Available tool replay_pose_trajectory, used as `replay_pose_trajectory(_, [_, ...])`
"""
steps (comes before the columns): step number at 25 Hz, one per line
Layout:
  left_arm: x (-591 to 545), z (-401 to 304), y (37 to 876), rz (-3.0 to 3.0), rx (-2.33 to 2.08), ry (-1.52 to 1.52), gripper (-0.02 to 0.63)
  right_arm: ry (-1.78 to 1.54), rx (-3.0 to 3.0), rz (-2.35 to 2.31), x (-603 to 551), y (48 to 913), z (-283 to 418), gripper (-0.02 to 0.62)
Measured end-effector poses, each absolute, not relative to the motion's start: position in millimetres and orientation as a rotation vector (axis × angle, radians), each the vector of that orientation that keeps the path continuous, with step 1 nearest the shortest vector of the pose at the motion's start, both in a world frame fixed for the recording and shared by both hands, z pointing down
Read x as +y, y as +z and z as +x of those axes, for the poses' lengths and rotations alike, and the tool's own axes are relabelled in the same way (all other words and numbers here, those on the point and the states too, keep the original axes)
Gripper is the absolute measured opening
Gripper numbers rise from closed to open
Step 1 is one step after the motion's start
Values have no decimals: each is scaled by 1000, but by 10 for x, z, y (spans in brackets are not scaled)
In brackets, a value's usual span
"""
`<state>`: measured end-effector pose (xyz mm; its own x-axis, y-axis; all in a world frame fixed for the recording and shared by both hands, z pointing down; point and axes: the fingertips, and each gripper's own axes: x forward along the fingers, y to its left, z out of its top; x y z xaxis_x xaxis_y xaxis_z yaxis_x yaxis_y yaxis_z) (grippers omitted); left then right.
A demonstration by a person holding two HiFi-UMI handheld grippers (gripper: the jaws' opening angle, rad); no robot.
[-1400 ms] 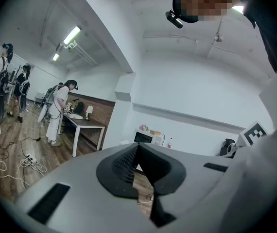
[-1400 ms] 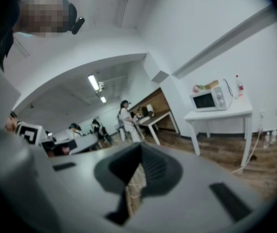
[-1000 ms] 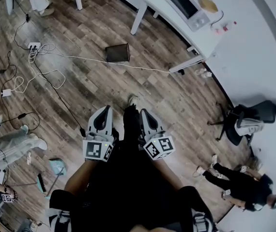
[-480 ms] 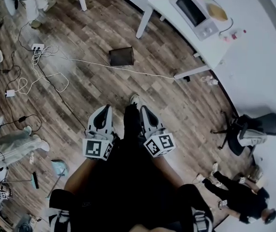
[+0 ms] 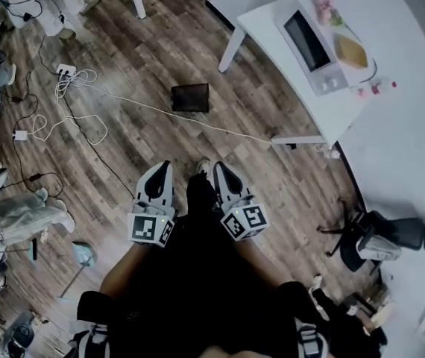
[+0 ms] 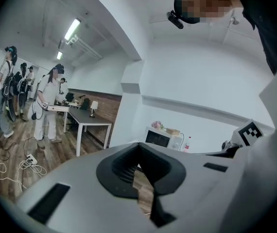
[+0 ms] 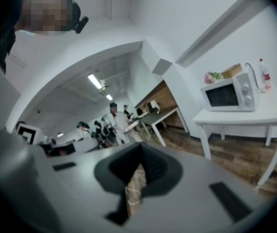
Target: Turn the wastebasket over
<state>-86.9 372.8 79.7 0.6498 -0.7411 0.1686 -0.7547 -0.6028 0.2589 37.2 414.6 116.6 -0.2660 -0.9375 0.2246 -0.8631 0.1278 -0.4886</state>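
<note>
Head view: locate wastebasket [image 5: 190, 97] on the floor [image 5: 287, 177], well ahead of left tool [image 5: 161, 168] and right tool [image 5: 217, 167], held side by side, presumably for approach. Left gripper view: clenched, gripping nothing. Right gripper view: likewise clenched, empty.

Dim cool light — ceiling strip lights [image 6: 71, 29] glowing, heavy fisheye bending, dark corners
</note>
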Motion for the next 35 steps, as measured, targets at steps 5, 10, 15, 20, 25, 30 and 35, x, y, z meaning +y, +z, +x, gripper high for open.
replay_pose_trajectory(5, [3432,-538,753,2540,-1271,47,34,-821,2310,-1762,3782,1260,783,31])
replay_pose_trajectory(10, [3193,-334,716,2515,-1335,48,34,-839,2350,-1732,3459,1364,1100,31])
replay_pose_trajectory(15, [3042,-224,748,2503,-1354,65,34,-868,2356,-1712,3200,1433,1227,31])
replay_pose_trajectory(20, [2787,-170,800,2500,-1345,67,34,-880,2367,-1710,2945,1500,1247,31])
replay_pose_trajectory(25, [2383,-62,887,2504,-1312,63,34,-891,2342,-1739,2611,1632,1352,31])
replay_pose_trajectory(30, [1911,-5,1021,2476,-1282,72,34,-958,2339,-1765,2225,1863,1378,31])
replay_pose_trajectory(35, [1453,29,1171,2460,-1272,94,34,-1027,2341,-1798,1836,2232,1412,31])
